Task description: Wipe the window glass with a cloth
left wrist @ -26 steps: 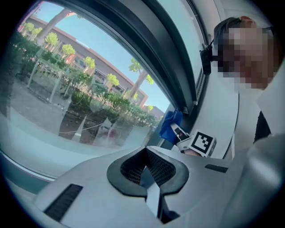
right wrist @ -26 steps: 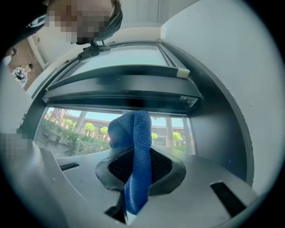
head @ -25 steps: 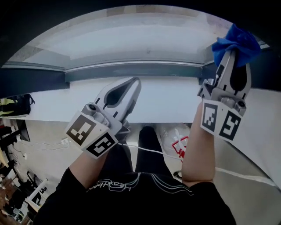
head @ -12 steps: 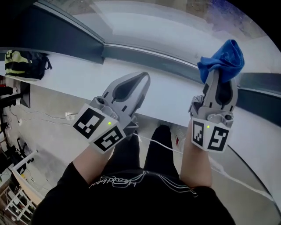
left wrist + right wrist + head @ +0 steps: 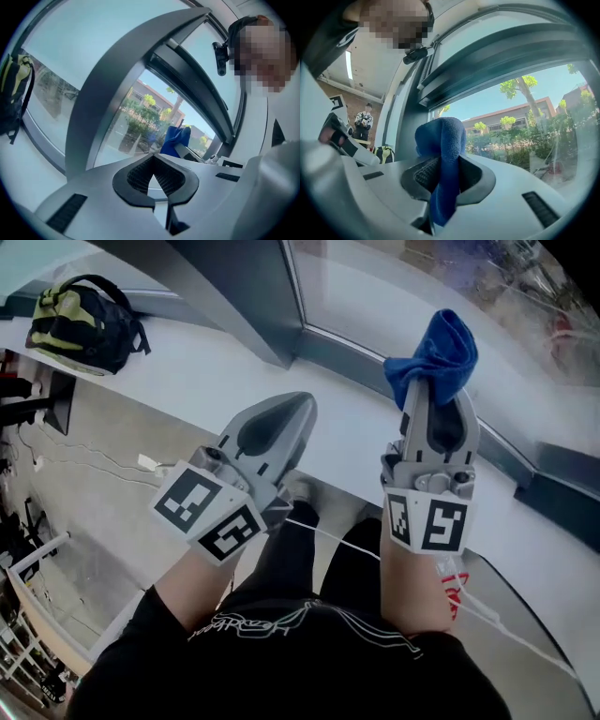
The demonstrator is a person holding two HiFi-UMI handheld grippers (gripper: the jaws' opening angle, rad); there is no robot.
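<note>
Two grippers above white sill (image 5: 206, 381): right gripper (image 5: 434, 395) jaws clamped on blue cloth (image 5: 436, 352), bunched past tips, near window glass (image 5: 375, 287); left gripper (image 5: 300, 406) jaws together, empty.

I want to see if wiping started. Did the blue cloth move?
Yes. The blue cloth, in the right hand-held gripper, has shifted left, closer to the dark window pillar.
</note>
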